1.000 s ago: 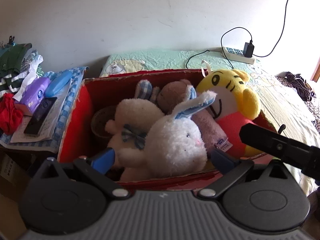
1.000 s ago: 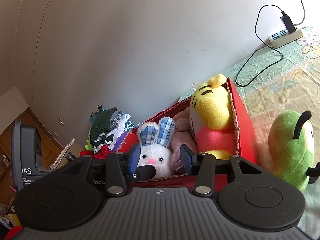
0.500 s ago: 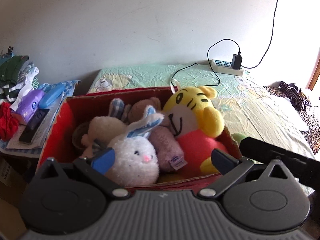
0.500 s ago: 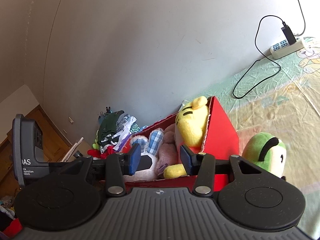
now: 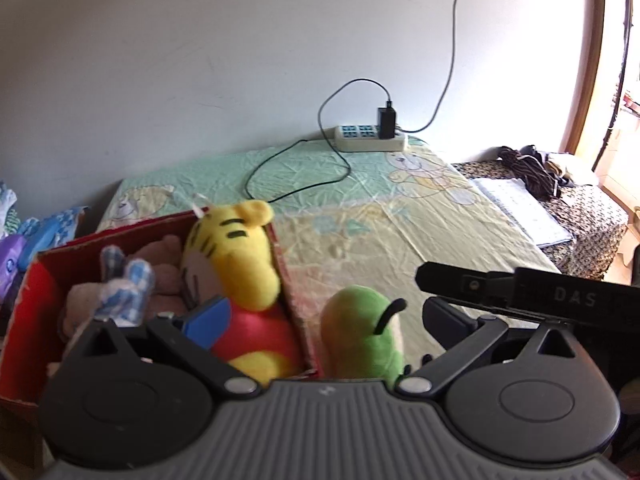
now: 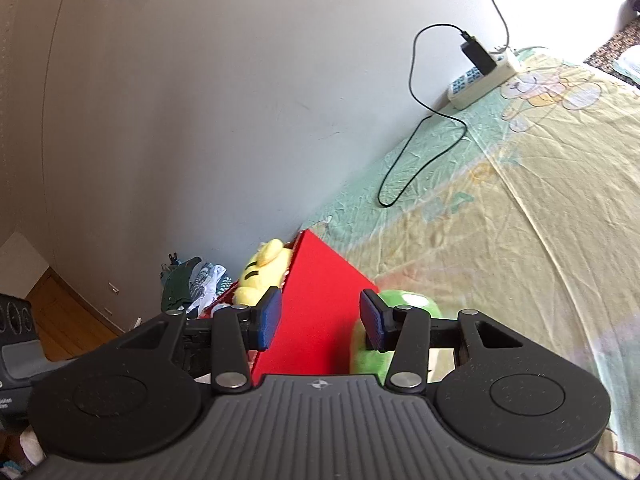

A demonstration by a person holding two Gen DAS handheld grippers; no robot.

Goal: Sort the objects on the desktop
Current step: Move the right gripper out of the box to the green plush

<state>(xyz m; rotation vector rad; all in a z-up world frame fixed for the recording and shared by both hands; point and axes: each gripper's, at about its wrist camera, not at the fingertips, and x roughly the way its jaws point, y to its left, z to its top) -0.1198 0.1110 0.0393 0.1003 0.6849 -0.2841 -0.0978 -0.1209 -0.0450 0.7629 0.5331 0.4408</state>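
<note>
Left gripper: jaws wide apart, nothing between them; it hovers over the near edge of the box with the green toy framed in the gap. Right gripper: jaws also apart, empty, aimed at the box's outer wall with the green toy just behind its right finger.

Bed: large, covered in a crinkled green-yellow printed sheet, mostly bare. A power strip lies at the wall end, charger plugged in, black cable looping over the sheet.

Box: red cardboard, open top, sitting on the bed's near left part. Packed with plush: a yellow tiger in a red shirt against the right wall, a checked-ear rabbit and a brownish toy beside it.

Green toy: plush with a black antenna, upright on the sheet just outside the box's right wall, touching or nearly touching it. Appears to be the only toy not yet boxed.

Handling judgement: light, soft, compressible, non-fragile; fabric gives good friction. Best hold is across the rounded upper body, squeezing well in so the stuffing bunches. Avoid the thin antenna: likely to flop or slip. The box is full, so it will probably need to be pressed down on top.
</note>
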